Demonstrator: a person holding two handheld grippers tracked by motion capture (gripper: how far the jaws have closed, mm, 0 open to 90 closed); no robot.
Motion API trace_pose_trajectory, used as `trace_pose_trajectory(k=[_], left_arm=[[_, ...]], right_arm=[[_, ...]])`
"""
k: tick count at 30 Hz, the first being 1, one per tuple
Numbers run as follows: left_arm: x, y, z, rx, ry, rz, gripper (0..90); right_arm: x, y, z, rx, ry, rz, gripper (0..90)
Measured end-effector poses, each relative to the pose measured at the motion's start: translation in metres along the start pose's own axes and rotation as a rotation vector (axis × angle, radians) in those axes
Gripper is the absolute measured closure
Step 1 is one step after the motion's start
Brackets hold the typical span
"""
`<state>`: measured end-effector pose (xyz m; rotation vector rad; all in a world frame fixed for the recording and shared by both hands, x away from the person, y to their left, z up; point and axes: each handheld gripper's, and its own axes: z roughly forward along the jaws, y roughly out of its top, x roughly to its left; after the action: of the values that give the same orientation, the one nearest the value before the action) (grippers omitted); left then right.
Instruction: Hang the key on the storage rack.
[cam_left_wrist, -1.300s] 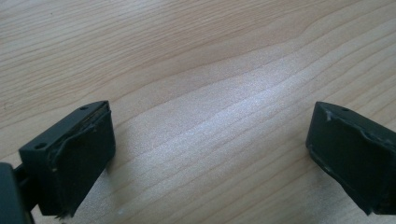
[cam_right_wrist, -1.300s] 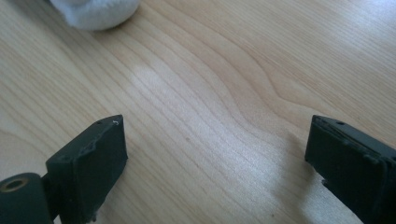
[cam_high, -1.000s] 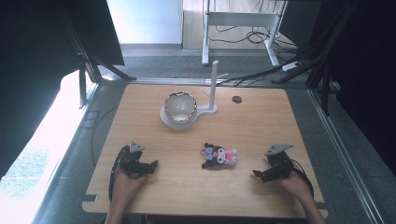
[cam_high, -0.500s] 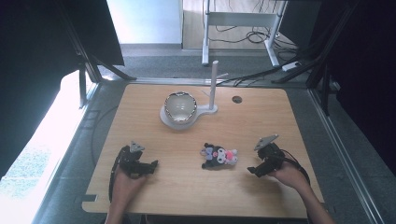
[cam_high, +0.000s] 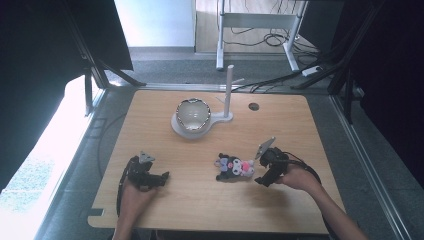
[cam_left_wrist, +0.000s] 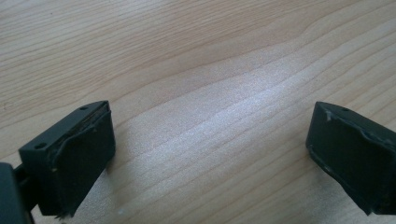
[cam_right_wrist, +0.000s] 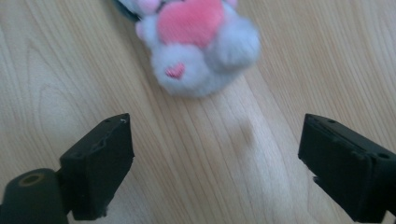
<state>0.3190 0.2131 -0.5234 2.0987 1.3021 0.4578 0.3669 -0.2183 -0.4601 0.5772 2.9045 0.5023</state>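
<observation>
The right claw (cam_high: 261, 172), jaws wide and empty beside the plush toy (cam_high: 234, 167), might shove it away if it comes in too low.

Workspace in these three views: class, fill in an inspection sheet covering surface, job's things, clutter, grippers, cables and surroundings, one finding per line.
Surface: wooden table, pale grain, bare between the things.
Job's things: plush toy lying near the front; bowl on a white stand with an upright post.
Clutter: small dark disc near the far edge.
Grippers: left gripper open over bare wood; right gripper open, toy just ahead of its jaws, not touching.
Cables: a cable trails from the right gripper; more lie on the floor beyond.
Surroundings: dark curtains, white frame behind.
</observation>
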Motion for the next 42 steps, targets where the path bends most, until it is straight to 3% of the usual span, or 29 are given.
trace_pose_trajectory(k=[7,20,29,32,42], left_arm=[[0.000,0.000,0.000,0.000,0.000,0.001,1.3],[0.000,0.000,0.000,0.000,0.000,0.000,1.3],[0.000,0.000,0.000,0.000,0.000,0.000,1.3],[0.000,0.000,0.000,0.000,0.000,0.000,1.3],[0.000,0.000,0.000,0.000,0.000,0.000,1.3]], right_arm=[[0.003,0.025,0.009,0.065,0.037,-0.085,12.1],[0.006,0.063,0.029,0.184,0.054,-0.222,15.0],[0.006,0.076,0.047,0.280,0.071,-0.296,36.0],[0.006,0.077,0.048,0.297,0.068,-0.274,39.9],[0.001,0.083,0.029,0.254,0.093,-0.243,44.8]])
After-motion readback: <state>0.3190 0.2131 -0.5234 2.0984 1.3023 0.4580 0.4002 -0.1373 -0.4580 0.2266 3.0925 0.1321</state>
